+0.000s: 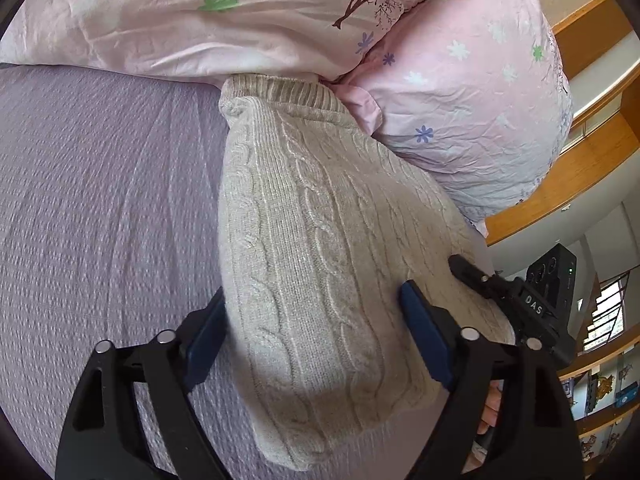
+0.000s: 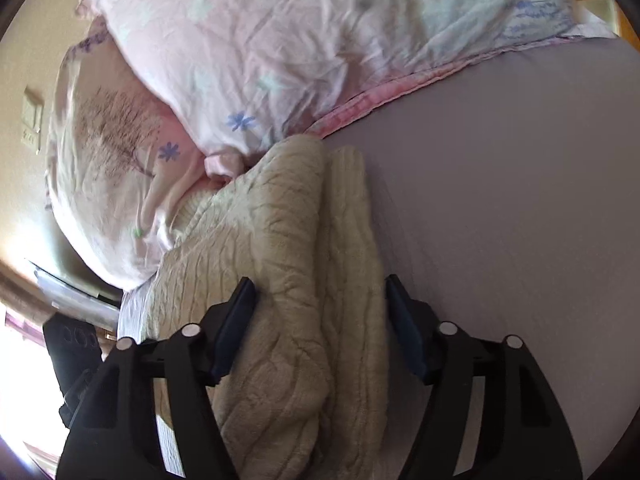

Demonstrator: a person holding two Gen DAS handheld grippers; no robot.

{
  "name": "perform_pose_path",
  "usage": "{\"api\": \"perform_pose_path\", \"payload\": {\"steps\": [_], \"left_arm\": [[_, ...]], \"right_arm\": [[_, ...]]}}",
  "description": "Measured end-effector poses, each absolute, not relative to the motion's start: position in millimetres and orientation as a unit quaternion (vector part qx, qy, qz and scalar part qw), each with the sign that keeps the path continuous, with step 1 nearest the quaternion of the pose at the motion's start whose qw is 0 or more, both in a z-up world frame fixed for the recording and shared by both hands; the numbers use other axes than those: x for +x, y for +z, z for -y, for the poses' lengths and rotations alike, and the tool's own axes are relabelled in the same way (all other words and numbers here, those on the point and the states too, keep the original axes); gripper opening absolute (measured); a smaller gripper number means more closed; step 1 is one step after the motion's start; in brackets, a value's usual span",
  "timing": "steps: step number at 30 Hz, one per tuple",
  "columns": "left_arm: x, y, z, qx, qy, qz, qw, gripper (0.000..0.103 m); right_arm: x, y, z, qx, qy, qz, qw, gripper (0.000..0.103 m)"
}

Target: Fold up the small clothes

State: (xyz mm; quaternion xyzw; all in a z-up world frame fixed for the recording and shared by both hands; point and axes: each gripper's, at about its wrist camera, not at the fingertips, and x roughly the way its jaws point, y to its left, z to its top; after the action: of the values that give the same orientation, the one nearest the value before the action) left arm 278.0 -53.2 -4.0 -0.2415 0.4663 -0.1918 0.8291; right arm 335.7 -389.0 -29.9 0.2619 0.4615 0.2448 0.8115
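Note:
A beige cable-knit sweater point(image 1: 320, 240) lies on the lilac bedspread point(image 1: 100, 200), its ribbed hem against the pink pillows. My left gripper point(image 1: 316, 304) is open, its blue-padded fingers standing either side of the sweater's near part. In the right wrist view the sweater point(image 2: 288, 280) shows folded, one layer lapped over another. My right gripper point(image 2: 320, 300) is open too, straddling the folded edge. The right gripper's black body also shows in the left wrist view point(image 1: 532, 300), at the sweater's right edge.
Two pink floral pillows point(image 1: 460, 100) lie at the head of the bed, touching the sweater's far end. They also show in the right wrist view point(image 2: 260, 60). A wooden headboard and shelves point(image 1: 592, 160) stand to the right. Bare bedspread point(image 2: 520, 200) extends right of the sweater.

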Motion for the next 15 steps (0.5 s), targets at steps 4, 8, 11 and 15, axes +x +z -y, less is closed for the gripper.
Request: {"api": "perform_pose_path", "payload": {"steps": [4, 8, 11, 15], "left_arm": [[267, 6, 36, -0.235, -0.199, -0.459, 0.833, 0.043], [239, 35, -1, -0.2, -0.197, -0.434, 0.856, 0.041], [224, 34, -35, -0.18, -0.158, -0.441, 0.865, 0.048], [206, 35, -57, -0.149, -0.109, -0.426, 0.886, 0.056]], "right_arm": [[327, -19, 385, 0.289, 0.32, -0.425, 0.796, 0.028], [320, -13, 349, 0.278, 0.411, -0.423, 0.758, 0.026], [318, -22, 311, 0.199, 0.394, -0.472, 0.763, 0.033], [311, -1, 326, 0.188, 0.331, -0.425, 0.821, 0.068]]}}
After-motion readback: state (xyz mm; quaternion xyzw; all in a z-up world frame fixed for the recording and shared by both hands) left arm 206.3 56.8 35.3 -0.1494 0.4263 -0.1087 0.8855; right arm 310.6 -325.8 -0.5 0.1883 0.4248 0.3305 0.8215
